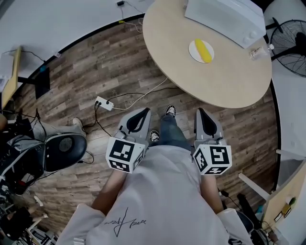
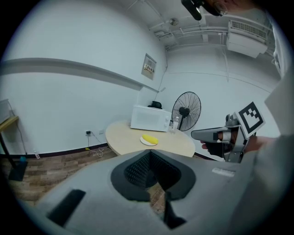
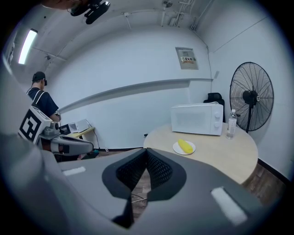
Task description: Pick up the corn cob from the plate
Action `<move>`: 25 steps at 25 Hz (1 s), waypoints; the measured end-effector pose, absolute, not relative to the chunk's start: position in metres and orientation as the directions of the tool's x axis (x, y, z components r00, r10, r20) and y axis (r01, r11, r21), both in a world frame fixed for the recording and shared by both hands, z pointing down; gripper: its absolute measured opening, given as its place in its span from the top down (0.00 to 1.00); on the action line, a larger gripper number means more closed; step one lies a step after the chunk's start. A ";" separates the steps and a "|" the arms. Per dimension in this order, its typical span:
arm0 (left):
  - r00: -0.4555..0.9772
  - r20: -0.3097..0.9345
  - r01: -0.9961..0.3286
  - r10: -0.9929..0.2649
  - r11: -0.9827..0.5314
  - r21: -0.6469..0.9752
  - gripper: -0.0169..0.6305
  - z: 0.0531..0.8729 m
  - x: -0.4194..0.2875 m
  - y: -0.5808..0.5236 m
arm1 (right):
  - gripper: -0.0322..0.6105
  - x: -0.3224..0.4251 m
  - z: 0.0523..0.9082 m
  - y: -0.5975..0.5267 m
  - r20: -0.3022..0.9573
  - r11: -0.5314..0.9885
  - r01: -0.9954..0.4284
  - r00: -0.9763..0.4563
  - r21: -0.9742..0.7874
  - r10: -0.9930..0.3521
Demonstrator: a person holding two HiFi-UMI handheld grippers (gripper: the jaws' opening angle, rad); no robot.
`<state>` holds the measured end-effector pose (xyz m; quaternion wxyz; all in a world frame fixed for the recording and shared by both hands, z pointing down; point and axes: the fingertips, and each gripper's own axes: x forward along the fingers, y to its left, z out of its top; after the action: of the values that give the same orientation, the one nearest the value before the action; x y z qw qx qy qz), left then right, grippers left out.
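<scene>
A yellow corn cob [image 1: 204,50] lies on a small white plate [image 1: 195,49] in the middle of a round beige table [image 1: 229,81]. Both grippers hang over the wood floor, well short of the table's near edge, and point toward it. My left gripper [image 1: 145,111] is shut with nothing in it, and my right gripper [image 1: 199,111] is shut and empty too. The left gripper view has its closed pads [image 2: 149,153] below the distant corn cob [image 2: 149,138]. The right gripper view looks over its closed pads [image 3: 146,150] at the corn cob [image 3: 185,145] on the plate [image 3: 177,148].
A white microwave [image 1: 224,14] and a clear bottle [image 1: 257,52] stand at the table's far side. A floor fan [image 1: 290,40] is to the right. A power strip [image 1: 103,103] with cables lies on the floor, a dark stool [image 1: 64,148] to the left. Another person [image 3: 41,98] stands far left.
</scene>
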<state>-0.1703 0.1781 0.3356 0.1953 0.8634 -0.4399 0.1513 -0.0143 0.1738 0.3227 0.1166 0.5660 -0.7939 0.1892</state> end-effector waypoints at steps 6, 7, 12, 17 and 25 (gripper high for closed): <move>0.555 0.446 -0.826 -0.702 -0.528 0.197 0.99 0.338 -0.161 0.142 | 0.94 0.001 0.329 0.140 0.414 0.280 -0.944 -0.329 -0.176 -0.849; 0.553 0.448 -0.828 -0.703 -0.524 0.199 0.99 0.339 -0.160 0.136 | 0.94 0.003 0.330 0.134 0.415 0.280 -0.944 -0.329 -0.176 -0.848; 0.549 0.452 -0.829 -0.703 -0.527 0.188 0.99 0.338 -0.148 0.101 | 0.94 0.014 0.329 0.101 0.414 0.286 -0.941 -0.336 -0.179 -0.846; 0.548 0.453 -0.826 -0.703 -0.539 0.163 0.99 0.341 -0.129 0.070 | 0.94 0.028 0.333 0.069 0.407 0.291 -0.938 -0.343 -0.186 -0.847; 0.522 0.451 -0.841 -0.724 -0.525 0.130 0.99 0.337 -0.112 0.028 | 0.94 0.051 0.335 0.026 0.389 0.296 -0.934 -0.354 -0.201 -0.851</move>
<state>-0.1124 0.0280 0.3365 0.1685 0.8559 -0.4571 0.1736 0.0511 0.0265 0.3346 0.1042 0.5588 -0.7983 0.1989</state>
